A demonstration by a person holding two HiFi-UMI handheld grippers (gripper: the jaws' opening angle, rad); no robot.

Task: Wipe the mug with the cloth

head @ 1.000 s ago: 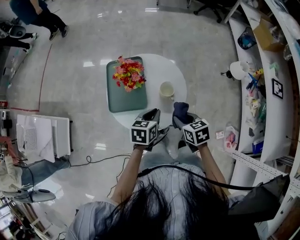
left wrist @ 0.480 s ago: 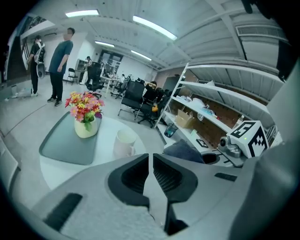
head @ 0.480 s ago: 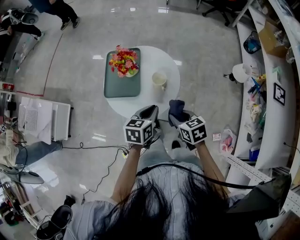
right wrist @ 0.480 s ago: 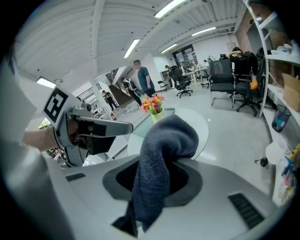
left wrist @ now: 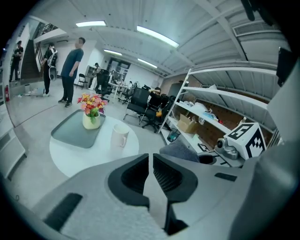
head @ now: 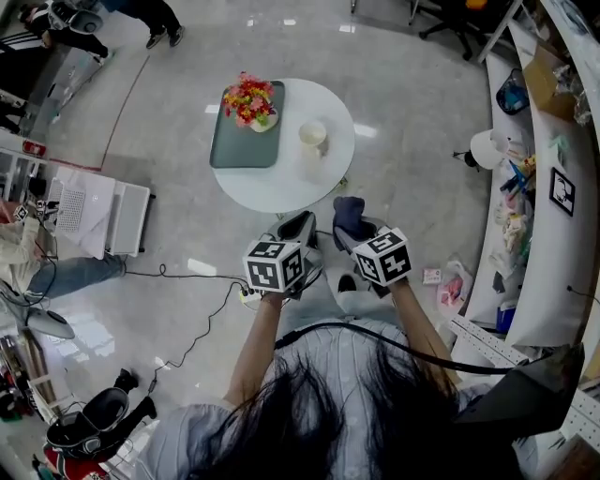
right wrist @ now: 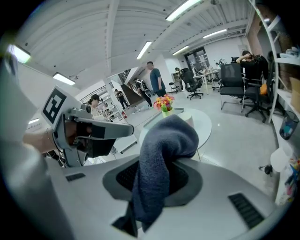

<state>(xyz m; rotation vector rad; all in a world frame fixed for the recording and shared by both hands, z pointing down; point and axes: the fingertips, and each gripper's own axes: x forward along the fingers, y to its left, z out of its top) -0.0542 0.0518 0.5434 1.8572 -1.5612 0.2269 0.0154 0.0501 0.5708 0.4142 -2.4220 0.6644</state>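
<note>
A cream mug [head: 312, 134] stands upright on the round white table [head: 281, 183], right of a grey-green tray [head: 230, 150]. The mug [left wrist: 119, 135] also shows in the left gripper view, well beyond the jaws. My left gripper [head: 302, 225] is shut with nothing in it, its jaws [left wrist: 150, 164] almost touching. My right gripper [head: 349, 225] is shut on a dark blue cloth [right wrist: 164, 150], which bulges up above the jaws. The cloth [head: 348, 214] hangs over the floor just short of the table's near edge. Both grippers are held side by side, away from the mug.
A vase of flowers [head: 250, 98] sits on the tray. White shelving [head: 525, 187] full of items runs along the right. A cable [head: 187, 277] trails over the floor at my left, near a white unit [head: 94, 211]. People stand at the far left [head: 150, 14].
Both grippers and the head view have drawn back from the table. The table and mug now lie farther off, and the grippers hang over the floor instead of the table's edge.
</note>
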